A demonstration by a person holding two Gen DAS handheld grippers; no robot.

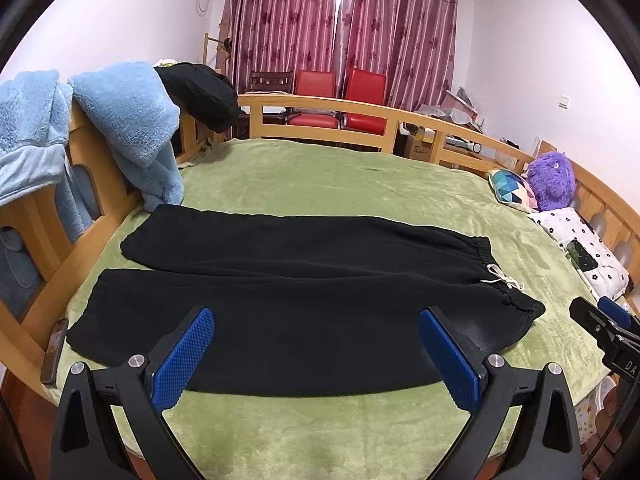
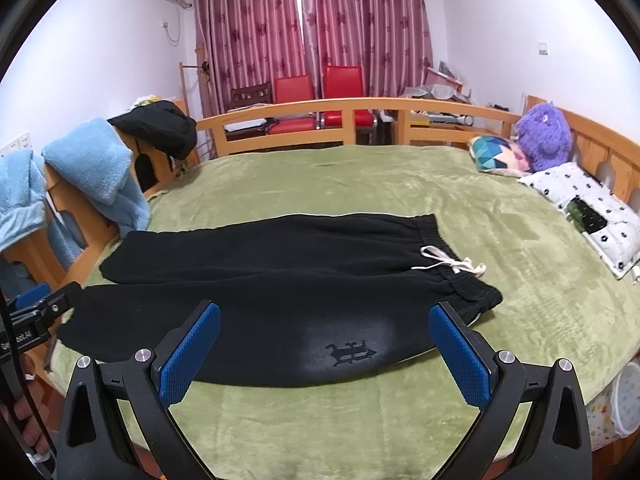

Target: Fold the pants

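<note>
Black pants [image 1: 288, 300] lie flat on the green bed cover [image 1: 320, 420], both legs spread to the left, the elastic waistband with its white drawstring [image 1: 500, 276] to the right. The pants also show in the right wrist view [image 2: 280, 280], with a small dark logo [image 2: 352, 352] near the front edge. My left gripper [image 1: 316, 320] is open and empty, hovering over the near leg. My right gripper [image 2: 324, 316] is open and empty, over the pants near the waist. Each gripper shows at the edge of the other's view: the right one [image 1: 600, 316] and the left one [image 2: 44, 300].
Wooden bed rails [image 1: 360, 108] surround the bed. Light blue fleece [image 1: 128, 120] and a black garment [image 1: 200, 92] hang on the left rail. A phone [image 1: 54, 350] lies at the left edge. Pillows [image 2: 592, 208] and a purple plush [image 2: 544, 140] sit at right.
</note>
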